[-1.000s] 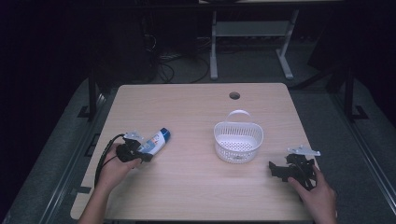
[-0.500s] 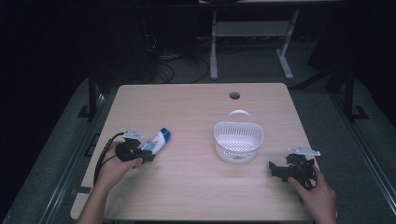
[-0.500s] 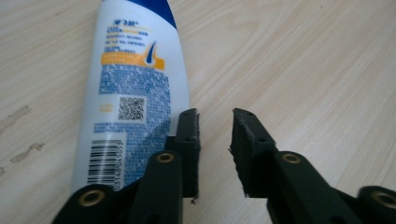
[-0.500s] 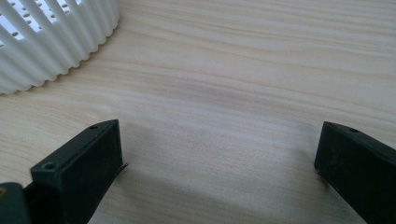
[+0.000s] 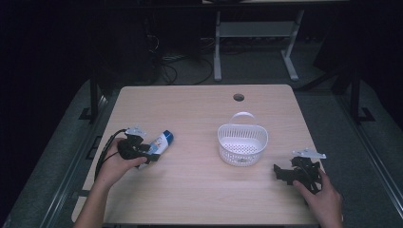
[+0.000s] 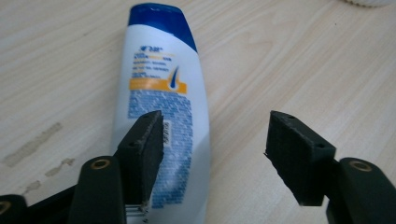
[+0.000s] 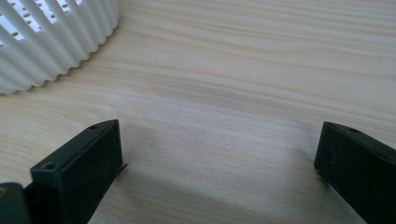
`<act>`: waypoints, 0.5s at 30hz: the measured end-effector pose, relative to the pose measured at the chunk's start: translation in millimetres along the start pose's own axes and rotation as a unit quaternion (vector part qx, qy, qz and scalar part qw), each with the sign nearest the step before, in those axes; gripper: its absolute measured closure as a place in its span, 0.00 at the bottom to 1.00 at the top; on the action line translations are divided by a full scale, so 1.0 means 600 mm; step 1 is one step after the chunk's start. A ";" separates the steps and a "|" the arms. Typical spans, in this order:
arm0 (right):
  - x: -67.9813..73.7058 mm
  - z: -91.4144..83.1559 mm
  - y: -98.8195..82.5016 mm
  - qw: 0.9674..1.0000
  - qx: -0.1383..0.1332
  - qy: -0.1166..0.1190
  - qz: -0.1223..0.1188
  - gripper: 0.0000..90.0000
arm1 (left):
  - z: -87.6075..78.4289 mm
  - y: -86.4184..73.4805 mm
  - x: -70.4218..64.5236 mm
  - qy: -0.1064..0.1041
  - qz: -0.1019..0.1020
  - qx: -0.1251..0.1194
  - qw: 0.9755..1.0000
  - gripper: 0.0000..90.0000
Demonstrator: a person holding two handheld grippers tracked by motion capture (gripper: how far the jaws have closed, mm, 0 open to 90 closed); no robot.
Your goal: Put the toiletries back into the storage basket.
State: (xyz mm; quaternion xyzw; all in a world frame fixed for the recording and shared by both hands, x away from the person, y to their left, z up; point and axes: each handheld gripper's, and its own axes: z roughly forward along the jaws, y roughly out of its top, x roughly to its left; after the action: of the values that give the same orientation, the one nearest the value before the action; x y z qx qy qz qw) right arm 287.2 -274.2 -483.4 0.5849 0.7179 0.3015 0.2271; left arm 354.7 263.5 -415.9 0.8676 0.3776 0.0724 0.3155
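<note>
While the shampoo bottle lies flat on the desk near its left edge, blue cap pointing away from the person, the left gripper sits over its lower end with jaws that have just been opening. One pad overlaps the bottle's label in the left gripper view; the other stands off over bare wood, so the bottle is not clamped.

Item: white slatted basket, handle upright, right of the desk's centre, well apart from the bottle, empty as far as the high view shows.

Item: right gripper, resting near the desk's right edge, jaws spread wide, nothing between them but wood; basket wall just ahead of it.

Status, as judged: the bottle has been set down or not yet secured; nothing is in the basket. If the basket is the destination, grasp, carry and placement all remain.
</note>
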 end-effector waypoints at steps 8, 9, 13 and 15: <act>0.000 0.000 0.000 1.000 0.000 0.000 0.000 0.01 | 0.003 0.019 0.013 0.013 -0.001 -0.002 1.000 0.32; 0.000 0.000 0.000 1.000 0.000 0.000 0.000 0.01 | 0.003 0.019 0.013 0.013 -0.001 -0.002 1.000 0.31; 0.000 0.000 0.000 1.000 0.000 0.000 0.000 0.00 | 0.005 0.038 0.022 0.020 0.006 -0.001 1.000 0.30; 0.000 0.000 0.000 1.000 0.000 0.000 0.000 0.00 | 0.006 0.041 0.023 0.023 0.005 -0.001 1.000 0.29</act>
State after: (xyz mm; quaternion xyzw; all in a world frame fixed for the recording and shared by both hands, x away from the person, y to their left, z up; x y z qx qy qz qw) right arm 287.2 -274.2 -483.5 0.5848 0.7180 0.3016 0.2271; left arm 380.8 258.8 -405.3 0.8673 0.3805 0.0937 0.3070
